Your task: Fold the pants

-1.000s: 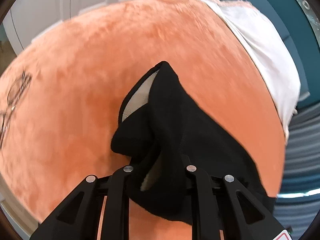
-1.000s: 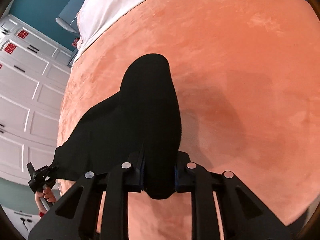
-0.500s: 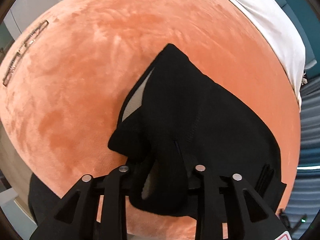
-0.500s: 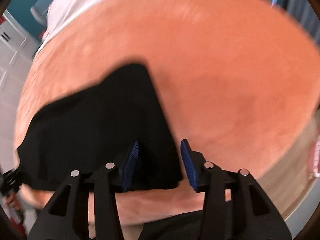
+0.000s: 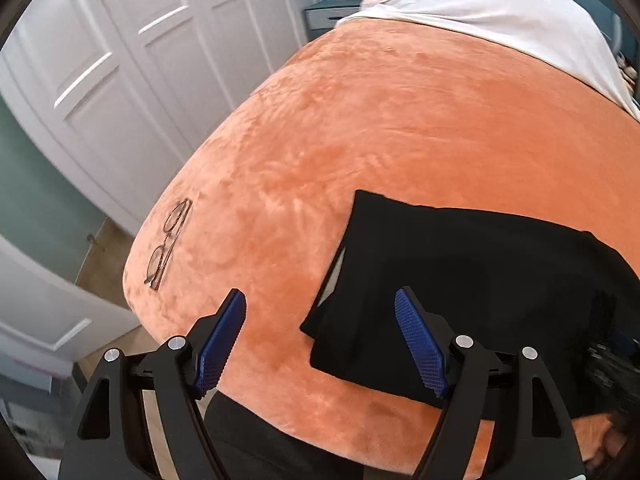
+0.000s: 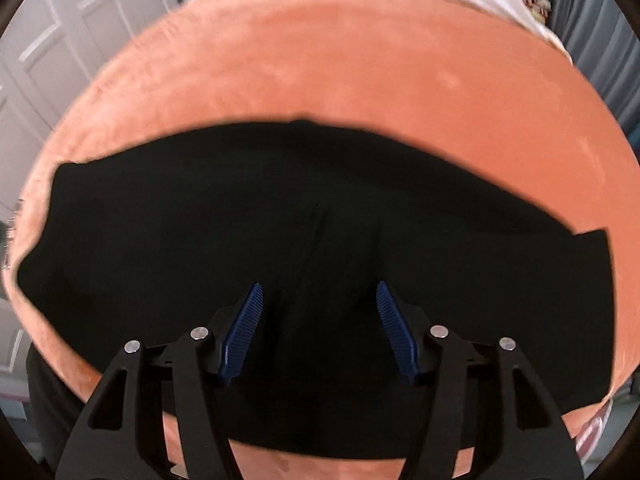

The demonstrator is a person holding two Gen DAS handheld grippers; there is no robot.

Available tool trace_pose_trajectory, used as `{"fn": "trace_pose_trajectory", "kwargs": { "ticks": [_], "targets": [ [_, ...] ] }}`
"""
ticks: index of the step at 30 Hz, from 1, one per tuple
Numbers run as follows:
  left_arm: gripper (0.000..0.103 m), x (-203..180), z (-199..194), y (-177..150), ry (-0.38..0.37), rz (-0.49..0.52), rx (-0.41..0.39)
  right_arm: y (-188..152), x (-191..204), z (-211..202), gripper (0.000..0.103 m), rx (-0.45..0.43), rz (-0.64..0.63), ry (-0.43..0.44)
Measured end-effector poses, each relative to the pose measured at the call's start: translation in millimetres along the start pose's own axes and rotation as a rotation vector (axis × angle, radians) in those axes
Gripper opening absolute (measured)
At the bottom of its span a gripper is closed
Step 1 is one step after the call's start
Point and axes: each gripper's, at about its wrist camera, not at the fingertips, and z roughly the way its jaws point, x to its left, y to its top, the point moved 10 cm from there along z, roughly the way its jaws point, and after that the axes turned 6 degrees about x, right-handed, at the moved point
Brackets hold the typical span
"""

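The black pants (image 5: 472, 280) are lying folded flat on the orange plush blanket (image 5: 400, 120), at the lower right of the left view. The left gripper (image 5: 320, 340) and right gripper (image 6: 318, 332) are both being opened, with nothing pinched between the pads. The cloth is judged soft, light and limp; a folded corner or edge is best taken. Eyeglasses (image 5: 168, 240) are lying at centre left.

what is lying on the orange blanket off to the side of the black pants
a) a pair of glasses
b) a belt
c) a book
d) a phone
a: in the left wrist view a pair of glasses lies on the orange blanket, apart from the black pants.
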Motion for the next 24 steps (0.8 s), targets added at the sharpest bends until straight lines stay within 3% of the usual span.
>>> {"fn": "trace_pose_trajectory", "kwargs": {
  "ticks": [1, 3, 5, 7, 10, 16, 18, 21, 22, 24],
  "targets": [
    [0.074, -3.8, -0.7, 1.4, -0.014, 0.009, 0.004, -1.4, 1.5, 2.2, 0.067, -0.008, -0.005, -0.019],
    [0.074, -7.3, -1.6, 0.8, -0.026, 0.016, 0.008, 2.4, 3.8, 5.4, 0.059, -0.049, -0.036, -0.090],
    [0.074, -10.1, -0.4, -3.1, -0.032, 0.025, 0.012, 11.6, 15.6, 3.0, 0.034, -0.061, -0.055, -0.114],
    [0.074, -13.4, 4.0, -7.0, -0.037, 0.035, 0.025, 20.8, 17.8, -7.6, 0.016, -0.061, -0.038, -0.099],
    [0.074, -16.0, 12.0, -13.5, -0.049, 0.041, 0.045, 36.5, 20.2, -20.2, 0.015, -0.064, 0.027, -0.027],
    [0.074, -20.3, 17.3, -21.3, -0.058, 0.058, 0.062, 57.8, 55.0, -25.7, 0.015, -0.087, 0.002, 0.021],
    [0.074, -22.6, 18.8, -23.6, -0.058, 0.066, 0.073, 44.0, 70.5, 4.8, 0.019, -0.010, -0.081, -0.005],
    [0.075, -26.1, 23.4, -28.0, -0.070, 0.081, 0.094, 44.2, 78.6, -1.5, 0.033, -0.054, -0.137, -0.022],
    [0.075, -26.0, 24.8, -29.3, -0.065, 0.088, 0.095, 45.0, 79.8, -11.7, 0.038, -0.062, -0.127, 0.017],
    [0.077, -23.7, 27.3, -30.1, -0.056, 0.092, 0.094, 47.3, 76.4, -33.9, 0.034, -0.105, -0.084, 0.119]
  ]
}}
